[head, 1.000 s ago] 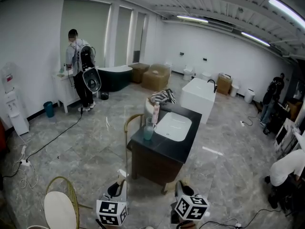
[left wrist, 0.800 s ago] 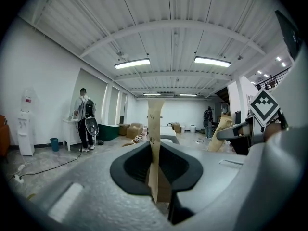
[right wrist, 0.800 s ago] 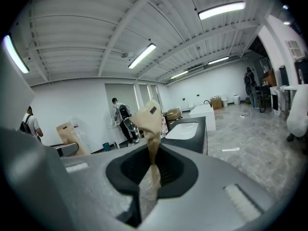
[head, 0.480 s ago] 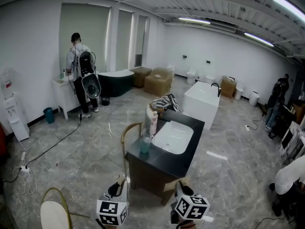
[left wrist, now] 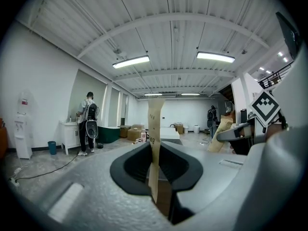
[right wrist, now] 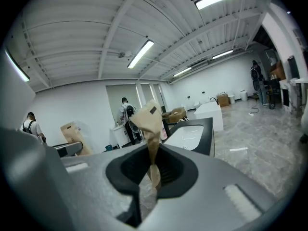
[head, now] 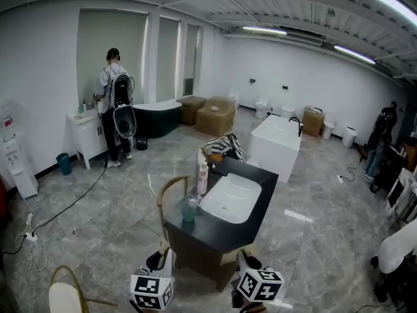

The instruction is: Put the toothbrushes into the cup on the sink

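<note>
Nothing is finished yet, I judge: the left gripper [left wrist: 155, 170] is clenched on a paper-wrapped toothbrush [left wrist: 155, 121] and the right gripper [right wrist: 153, 172] on a second wrapped toothbrush [right wrist: 148, 121], both well apart from the green cup [head: 189, 210], which waits at 12 o'clock. That cup stands on the black counter [head: 212, 233] at 9 o'clock of the white basin [head: 229, 199], near a pink bottle [head: 203, 177]. Around lies grey marble floor [head: 313, 240], with a white tub [head: 277, 142] at 1 o'clock and a person [head: 117, 103] at 10 o'clock.
</note>
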